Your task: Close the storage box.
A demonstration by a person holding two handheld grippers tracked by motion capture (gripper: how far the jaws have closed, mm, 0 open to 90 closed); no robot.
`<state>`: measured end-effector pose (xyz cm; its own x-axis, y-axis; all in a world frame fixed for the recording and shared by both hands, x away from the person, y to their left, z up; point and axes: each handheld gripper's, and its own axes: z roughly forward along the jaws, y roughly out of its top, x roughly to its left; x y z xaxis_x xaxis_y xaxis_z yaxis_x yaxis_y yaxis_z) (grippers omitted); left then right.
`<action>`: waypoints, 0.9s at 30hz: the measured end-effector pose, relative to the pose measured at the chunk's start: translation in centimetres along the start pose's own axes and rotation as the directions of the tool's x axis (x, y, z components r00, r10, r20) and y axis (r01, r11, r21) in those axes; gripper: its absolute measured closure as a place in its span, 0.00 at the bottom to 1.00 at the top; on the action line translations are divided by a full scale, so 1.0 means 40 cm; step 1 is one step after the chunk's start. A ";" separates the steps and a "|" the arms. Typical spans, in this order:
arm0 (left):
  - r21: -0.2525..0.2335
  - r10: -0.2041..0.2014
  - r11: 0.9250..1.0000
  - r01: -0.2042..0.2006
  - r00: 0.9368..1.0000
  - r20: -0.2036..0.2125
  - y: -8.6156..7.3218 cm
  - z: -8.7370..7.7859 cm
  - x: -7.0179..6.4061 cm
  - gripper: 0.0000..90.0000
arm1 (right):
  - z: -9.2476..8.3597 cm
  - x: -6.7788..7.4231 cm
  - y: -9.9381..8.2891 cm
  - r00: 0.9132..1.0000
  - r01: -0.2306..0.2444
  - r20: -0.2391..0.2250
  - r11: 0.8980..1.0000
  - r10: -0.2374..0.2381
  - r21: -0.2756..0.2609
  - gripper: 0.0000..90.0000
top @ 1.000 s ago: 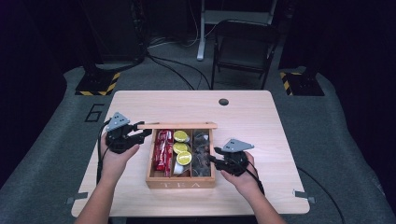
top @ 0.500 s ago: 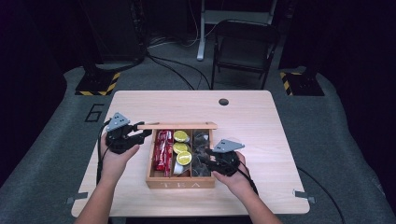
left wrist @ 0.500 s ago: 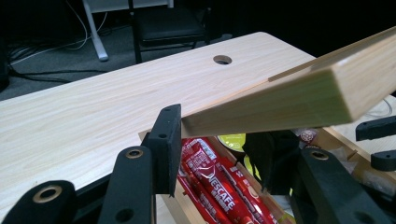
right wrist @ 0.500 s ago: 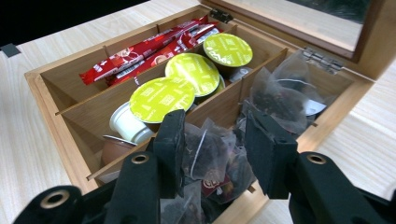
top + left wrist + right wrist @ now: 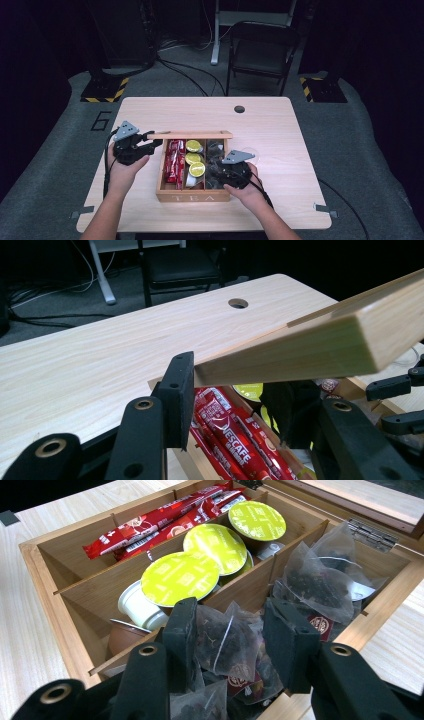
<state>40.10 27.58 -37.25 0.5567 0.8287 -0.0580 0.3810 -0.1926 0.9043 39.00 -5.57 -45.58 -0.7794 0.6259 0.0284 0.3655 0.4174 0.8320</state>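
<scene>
Tea box lid [image 5: 320, 347]: right end cut off by frame edge. Coffee sticks [image 5: 235, 440]: lower ends hidden behind left gripper's jaws.

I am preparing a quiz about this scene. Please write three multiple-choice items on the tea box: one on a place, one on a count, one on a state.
1. Where in the tea box do the red sachets lie?
A. In the compartment on the left gripper's side
B. In the middle compartment
C. On the table

2. How many yellow-green capsule lids can be seen?
A. One
B. Three
C. Five

3. How is the lid?
A. Shut flat
B. Lying beside the box
C. Raised, gripped by the left gripper

Answers: 1 A, the high view shows them nearest that gripper. 2 B, three lids lie in a row. 3 C, the fingers clamp its edge.
</scene>
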 end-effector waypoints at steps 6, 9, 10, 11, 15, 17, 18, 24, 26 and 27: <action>0.001 -0.003 1.000 0.003 1.000 -0.001 -0.001 -0.001 -0.001 0.63 | 0.006 0.000 0.000 1.000 0.004 -0.001 1.000 -0.004 0.002 0.63; 0.001 -0.005 1.000 0.005 1.000 -0.002 -0.002 -0.001 -0.002 0.63 | 0.008 0.000 0.000 1.000 0.012 -0.007 1.000 -0.012 0.004 0.63; 0.000 -0.009 1.000 0.009 1.000 -0.004 -0.002 -0.001 -0.003 0.63 | 0.010 0.002 0.001 1.000 0.007 -0.008 1.000 -0.007 0.008 0.63; 0.000 -0.009 1.000 0.009 1.000 -0.004 -0.002 -0.001 -0.003 0.63 | 0.010 0.003 0.000 1.000 0.007 -0.011 1.000 -0.007 0.009 0.63; 0.002 -0.004 1.000 0.004 1.000 -0.003 -0.003 -0.002 -0.003 0.63 | 0.013 0.003 0.000 1.000 0.002 -0.008 1.000 -0.002 0.009 0.63; 0.000 -0.007 1.000 0.007 1.000 -0.005 -0.005 -0.002 -0.004 0.63 | 0.013 0.001 -0.001 1.000 0.009 -0.016 1.000 -0.009 0.013 0.63; 0.002 -0.011 1.000 0.011 1.000 -0.002 -0.005 -0.002 -0.003 0.63 | 0.014 0.001 -0.001 1.000 0.011 -0.016 1.000 -0.010 0.016 0.63; -0.005 -0.019 1.000 0.019 1.000 0.003 -0.005 -0.002 -0.001 0.63 | 0.018 0.004 -0.003 1.000 0.017 -0.016 0.999 -0.016 0.029 0.63; -0.005 -0.017 1.000 0.018 1.000 0.004 -0.006 -0.002 -0.001 0.63 | 0.021 0.005 -0.003 1.000 0.011 -0.012 1.000 -0.011 0.027 0.63; -0.004 -0.022 1.000 0.022 1.000 0.003 -0.007 -0.002 -0.003 0.63 | 0.021 0.005 -0.003 1.000 0.012 -0.012 1.000 -0.012 0.028 0.63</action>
<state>39.87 27.59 -37.45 0.5502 0.8312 -0.0796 0.3906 -0.1719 0.9044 39.23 -4.95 -46.14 -0.7896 0.6131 0.0252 0.3702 0.4432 0.8164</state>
